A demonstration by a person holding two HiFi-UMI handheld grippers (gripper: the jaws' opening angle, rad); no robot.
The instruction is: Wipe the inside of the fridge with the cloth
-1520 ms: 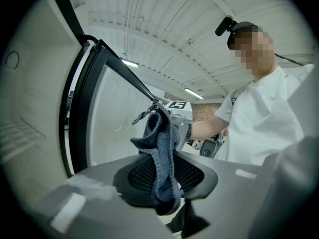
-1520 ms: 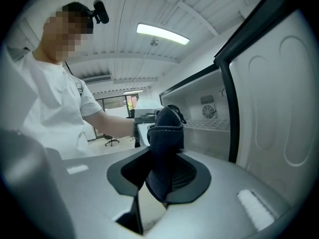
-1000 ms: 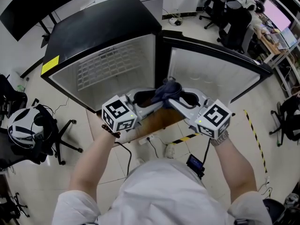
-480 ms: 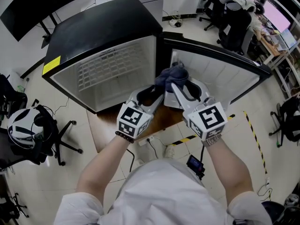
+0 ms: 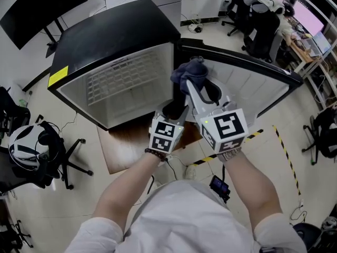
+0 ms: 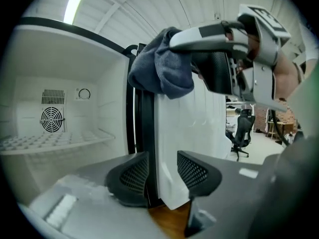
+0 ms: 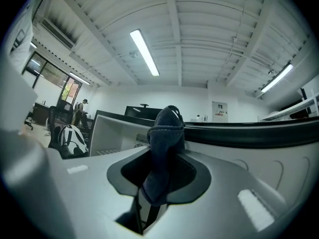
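Right tool (image 7: 160, 180) pinches the dark cloth (image 5: 190, 74), upper centre of the head view, beside the open fridge (image 5: 124, 80); left tool (image 6: 163, 169) is spread, empty. Cloth looks soft, light, floppy: best gripped by a bunched fold.

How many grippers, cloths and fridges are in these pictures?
Grippers: 2, the left gripper and the right gripper
Cloths: 1, the blue cloth held in the right gripper
Fridges: 1, the black fridge with its door open
Total: 4
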